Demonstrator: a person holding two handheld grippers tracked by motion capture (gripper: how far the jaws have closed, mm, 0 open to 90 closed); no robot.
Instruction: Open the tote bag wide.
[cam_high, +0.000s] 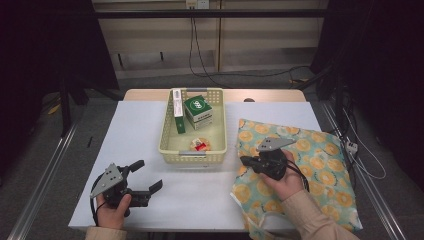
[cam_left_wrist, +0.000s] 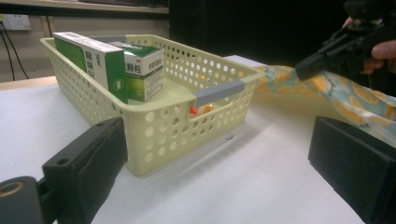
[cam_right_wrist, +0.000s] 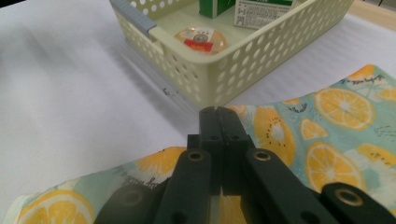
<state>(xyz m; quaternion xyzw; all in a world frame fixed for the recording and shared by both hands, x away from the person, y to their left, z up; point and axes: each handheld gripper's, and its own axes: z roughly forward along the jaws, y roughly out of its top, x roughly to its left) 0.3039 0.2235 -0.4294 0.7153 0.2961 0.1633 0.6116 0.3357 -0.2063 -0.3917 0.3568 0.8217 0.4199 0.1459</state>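
1. High view: the right gripper (cam_high: 246, 160) sits over the left edge of the orange-print bag (cam_high: 320, 165), which lies flat on the right side of the white table (cam_high: 135, 150), just beside the basket (cam_high: 167, 135).
2. Its jaws are pressed together; the right gripper view shows the two black jaws meeting with no gap, above the bag's near edge (cam_right_wrist: 336, 135). Whether a fold of fabric is pinched between them cannot be told from that view.
3. From the left gripper view, the right gripper (cam_left_wrist: 303, 71) points down toward the bag (cam_left_wrist: 285, 81), and the cloth seems to rise toward its tip there.
4. The left gripper (cam_high: 149, 175) rests near the front left of the table, well apart from the bag. Its jaws stand wide, with nothing between them; the left gripper view shows bare table in the gap.
5. The pale yellow perforated basket stands at the table's middle. It holds a long green-and-white box (cam_high: 178, 111) leaning along its left wall, a squat green box (cam_high: 198, 111) beside that, and a small round packet (cam_high: 200, 145) with a red label near the front wall.
6. The bag's left edge lies close to the basket's right wall (cam_right_wrist: 261, 56); whether they touch is unclear.
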